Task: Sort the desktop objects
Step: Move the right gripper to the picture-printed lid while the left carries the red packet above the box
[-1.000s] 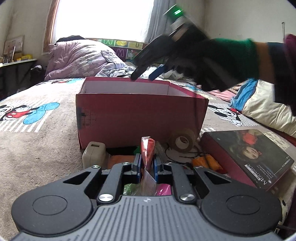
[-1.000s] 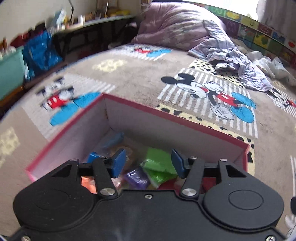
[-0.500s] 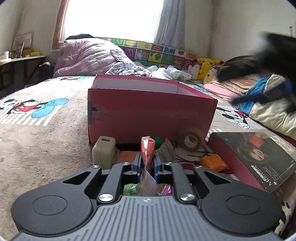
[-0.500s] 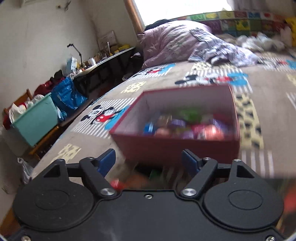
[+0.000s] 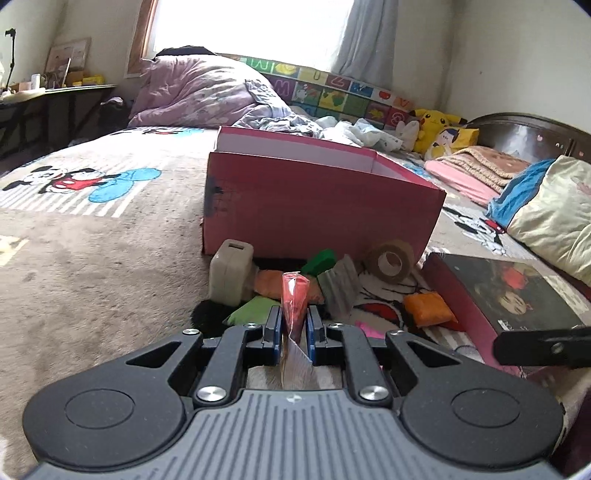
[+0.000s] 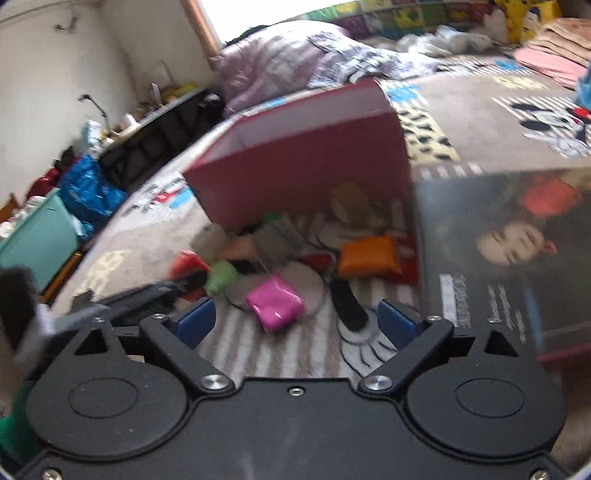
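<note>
The right gripper (image 6: pixel 295 325) has dropped from the red box (image 5: pixel 321 199) toward the pink packet (image 6: pixel 275 302), jaws apart to grab it, while the left gripper (image 5: pixel 294 328) stays clamped on a red packet (image 5: pixel 294 295), waiting low before the box.

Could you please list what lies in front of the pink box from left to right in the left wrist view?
Beige charger block → red packet pinched in the left tool → grey ribbed piece → tape roll → orange packet → book.

Blown-out window (image 5: pixel 243 29), rt view blurry
</note>
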`<action>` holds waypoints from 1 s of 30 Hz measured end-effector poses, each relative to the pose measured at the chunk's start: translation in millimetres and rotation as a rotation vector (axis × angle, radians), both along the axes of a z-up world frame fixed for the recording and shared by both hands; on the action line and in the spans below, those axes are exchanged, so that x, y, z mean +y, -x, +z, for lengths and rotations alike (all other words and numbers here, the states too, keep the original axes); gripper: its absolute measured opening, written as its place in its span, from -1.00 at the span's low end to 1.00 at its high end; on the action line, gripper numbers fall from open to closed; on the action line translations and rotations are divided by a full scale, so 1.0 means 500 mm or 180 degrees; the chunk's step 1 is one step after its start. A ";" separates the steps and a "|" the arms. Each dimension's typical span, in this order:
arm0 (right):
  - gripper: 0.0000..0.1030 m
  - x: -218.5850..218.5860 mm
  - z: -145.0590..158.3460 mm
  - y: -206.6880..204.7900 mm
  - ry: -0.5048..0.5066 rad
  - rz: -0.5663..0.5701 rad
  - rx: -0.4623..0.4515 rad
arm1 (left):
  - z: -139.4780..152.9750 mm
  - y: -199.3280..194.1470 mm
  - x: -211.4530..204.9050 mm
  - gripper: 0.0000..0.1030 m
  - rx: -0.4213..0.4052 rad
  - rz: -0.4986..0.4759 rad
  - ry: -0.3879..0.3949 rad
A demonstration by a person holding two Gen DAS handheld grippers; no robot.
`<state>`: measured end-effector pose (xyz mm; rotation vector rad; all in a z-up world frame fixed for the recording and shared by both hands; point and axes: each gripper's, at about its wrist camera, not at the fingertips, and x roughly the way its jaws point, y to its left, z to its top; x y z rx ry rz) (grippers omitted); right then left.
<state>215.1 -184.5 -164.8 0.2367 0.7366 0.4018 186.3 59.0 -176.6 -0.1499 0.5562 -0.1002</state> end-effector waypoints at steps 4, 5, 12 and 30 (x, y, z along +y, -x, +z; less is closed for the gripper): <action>0.88 0.003 -0.012 0.006 0.0111 -0.0011 0.0051 | 0.012 0.019 0.000 -0.77 0.0060 0.0036 -0.0019; 0.88 0.004 -0.016 0.008 0.0132 -0.0006 0.0062 | 0.016 0.024 0.000 -0.77 0.0066 0.0045 -0.0024; 0.89 0.011 -0.046 0.022 0.0213 0.0016 0.0154 | 0.045 0.037 -0.010 -0.77 0.0084 0.0068 -0.0073; 0.89 0.037 -0.111 0.034 0.0505 0.0129 0.0103 | 0.169 -0.022 -0.002 -0.77 -0.0059 0.0051 -0.0067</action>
